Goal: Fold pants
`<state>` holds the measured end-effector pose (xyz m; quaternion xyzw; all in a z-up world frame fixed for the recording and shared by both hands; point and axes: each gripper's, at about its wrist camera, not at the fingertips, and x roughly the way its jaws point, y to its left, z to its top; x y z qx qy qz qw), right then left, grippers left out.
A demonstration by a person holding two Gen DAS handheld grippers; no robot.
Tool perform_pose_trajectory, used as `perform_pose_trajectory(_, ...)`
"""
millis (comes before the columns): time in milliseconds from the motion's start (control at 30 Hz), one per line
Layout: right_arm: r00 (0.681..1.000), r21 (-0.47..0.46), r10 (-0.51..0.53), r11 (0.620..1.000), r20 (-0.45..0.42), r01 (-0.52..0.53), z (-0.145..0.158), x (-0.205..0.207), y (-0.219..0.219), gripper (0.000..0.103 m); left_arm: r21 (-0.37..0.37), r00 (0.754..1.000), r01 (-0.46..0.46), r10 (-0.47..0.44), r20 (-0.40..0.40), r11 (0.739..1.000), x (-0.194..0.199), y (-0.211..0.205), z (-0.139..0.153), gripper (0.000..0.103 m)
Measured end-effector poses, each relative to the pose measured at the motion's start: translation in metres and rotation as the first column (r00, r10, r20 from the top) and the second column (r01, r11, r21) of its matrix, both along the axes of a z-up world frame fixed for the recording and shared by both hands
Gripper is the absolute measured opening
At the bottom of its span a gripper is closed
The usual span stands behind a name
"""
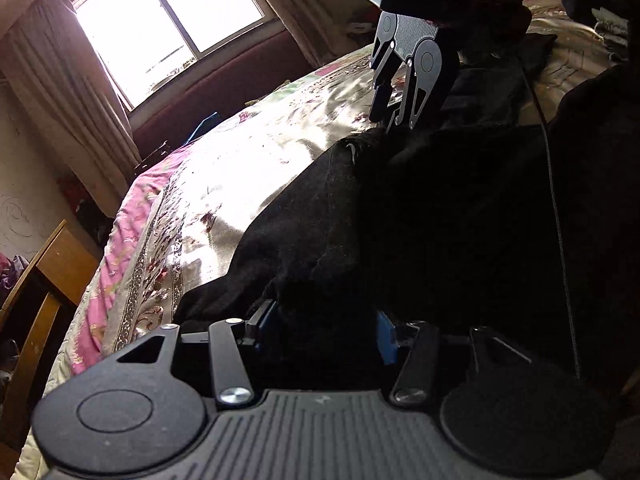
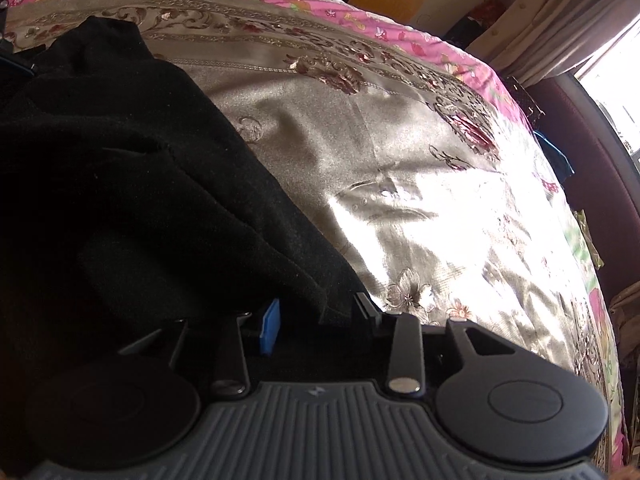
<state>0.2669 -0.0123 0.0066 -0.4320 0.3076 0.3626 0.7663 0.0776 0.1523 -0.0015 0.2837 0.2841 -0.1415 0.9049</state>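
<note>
1. Black pants lie bunched on a satin floral bedspread, which has a pink border along its edge.
2. Left gripper sits low at the near edge of the pants, jaws parted about halfway; dark cloth lies between its blue pads, but whether they press on it I cannot tell.
3. Right gripper stands at another edge of the pants, jaws also partly apart, a fold of cloth draped between its fingers; a grip cannot be told.
4. From the left wrist view, the right gripper points down onto the far end of the cloth.
5. Bright window with curtains stands beyond the bed.
</note>
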Motion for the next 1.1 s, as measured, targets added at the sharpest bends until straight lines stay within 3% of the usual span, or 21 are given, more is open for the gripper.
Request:
perform_pose_trajectory(67, 0.999, -0.015, 0.034, 0.999, 0.01, -0.034, -0.007, 0.002, 0.006, 0.045, -0.033, 1.0, -0.005, 0.004, -0.027, 0.999, 0.006, 0.007, 0.003, 0.053)
perform_pose_trajectory(133, 0.999, -0.021, 0.03, 0.999, 0.026, -0.03, -0.012, 0.008, 0.012, 0.039, -0.099, 0.999, -0.018, 0.012, -0.052, 0.995, 0.01, 0.019, 0.014, 0.044)
perform_pose_trajectory(167, 1.0, -0.002, 0.017, 1.0, 0.014, -0.017, -0.011, 0.012, 0.013, 0.03, -0.119, 0.998, -0.032, 0.026, -0.054, 0.992, 0.011, 0.026, 0.021, 0.036)
perform_pose_trajectory(200, 1.0, 0.02, -0.012, 1.0, -0.012, 0.012, -0.009, 0.018, 0.013, 0.004, -0.134, 0.998, -0.047, 0.04, -0.05, 0.99, 0.012, 0.032, 0.027, 0.034)
perform_pose_trajectory(300, 0.991, 0.097, -0.104, 0.989, -0.079, 0.112, 0.006, 0.028, 0.005, 0.003, -0.186, 0.996, -0.091, 0.089, -0.02, 0.978, 0.02, 0.052, 0.045, 0.028)
perform_pose_trajectory(467, 0.984, 0.148, -0.176, 0.973, -0.028, 0.178, 0.058, 0.007, -0.004, 0.003, -0.196, 0.986, -0.122, 0.142, 0.09, 0.973, 0.045, 0.07, 0.071, 0.026)
perform_pose_trajectory(600, 0.976, 0.218, -0.218, 0.952, -0.01, 0.215, 0.118, -0.049, -0.015, 0.003, -0.198, 0.976, -0.114, 0.147, 0.16, 0.974, 0.031, 0.087, 0.089, 0.026)
perform_pose_trajectory(667, 0.98, 0.212, -0.197, 0.957, -0.027, 0.199, 0.128, -0.099, -0.012, 0.003, -0.193, 0.975, -0.118, 0.15, 0.162, 0.974, 0.011, 0.097, 0.088, 0.027)
perform_pose_trajectory(767, 0.98, 0.187, -0.156, 0.966, -0.124, 0.178, 0.104, -0.168, -0.001, 0.003, -0.196, 0.982, -0.143, 0.164, 0.095, 0.97, -0.019, 0.107, 0.067, 0.027)
perform_pose_trajectory(933, 0.926, 0.131, -0.201, 0.959, -0.319, 0.253, 0.021, -0.228, 0.013, 0.003, -0.196, 0.98, -0.198, 0.2, -0.008, 0.96, -0.06, 0.111, 0.022, 0.027)
perform_pose_trajectory(1000, 0.919, 0.109, -0.191, 0.964, -0.344, 0.241, 0.001, -0.245, 0.02, 0.003, -0.189, 0.977, -0.214, 0.215, -0.017, 0.958, -0.075, 0.109, 0.012, 0.027)
perform_pose_trajectory(1100, 0.928, 0.098, -0.176, 0.971, -0.33, 0.219, 0.001, -0.255, 0.025, 0.003, -0.217, 0.973, -0.226, 0.228, -0.016, 0.95, -0.085, 0.113, 0.014, 0.027)
